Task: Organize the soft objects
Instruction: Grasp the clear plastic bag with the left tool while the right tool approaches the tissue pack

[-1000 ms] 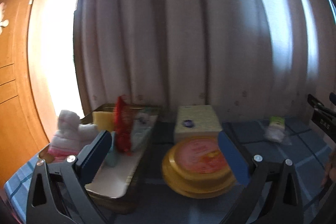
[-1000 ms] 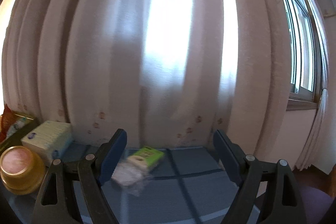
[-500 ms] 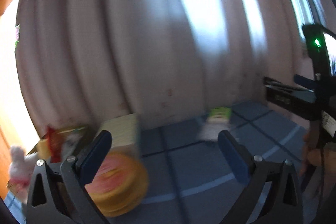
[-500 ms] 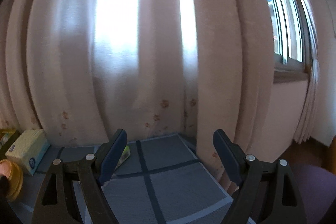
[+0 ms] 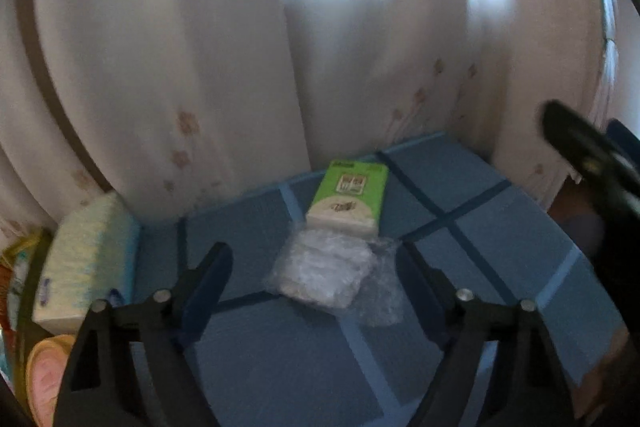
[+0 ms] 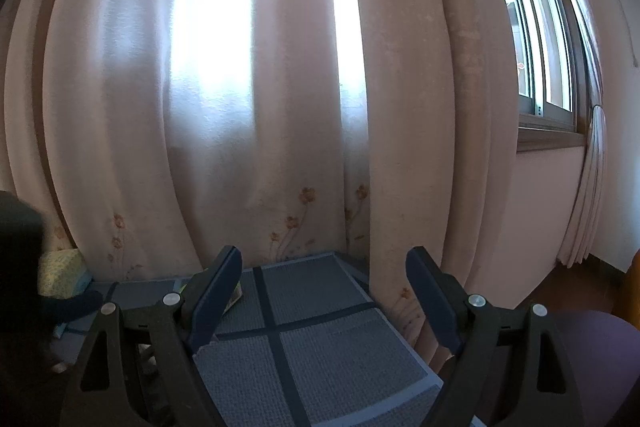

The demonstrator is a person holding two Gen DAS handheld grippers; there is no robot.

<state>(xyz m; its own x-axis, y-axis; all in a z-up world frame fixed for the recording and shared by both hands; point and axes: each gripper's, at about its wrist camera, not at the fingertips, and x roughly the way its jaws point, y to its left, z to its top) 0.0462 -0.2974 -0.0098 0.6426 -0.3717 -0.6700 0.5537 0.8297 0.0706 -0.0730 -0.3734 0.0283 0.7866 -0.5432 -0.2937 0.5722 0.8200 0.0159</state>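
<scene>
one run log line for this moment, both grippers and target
left gripper: closing, around plastic-wrapped pack, no contact | right gripper: open, empty | green packet: behind pack

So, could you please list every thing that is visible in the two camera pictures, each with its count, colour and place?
Tissue pack: one, green and white, on the mat near the curtain.
Clear plastic bag: one, transparent with whitish contents, touching the tissue pack's near end, between the left gripper's fingers but not pressed.
Tissue box: one, pale yellow and blue, left on the mat.
Round tin: one, gold with a pink top, lower left corner.
Mat: one, blue with a grid of stripes.
Curtain: one, pinkish with small flowers, behind the mat.
Window: one, grey frame, upper right.
Left gripper: black, blue pads, jaws closing.
Right gripper: black, blue pads, open over the mat's corner, nothing between them.
</scene>
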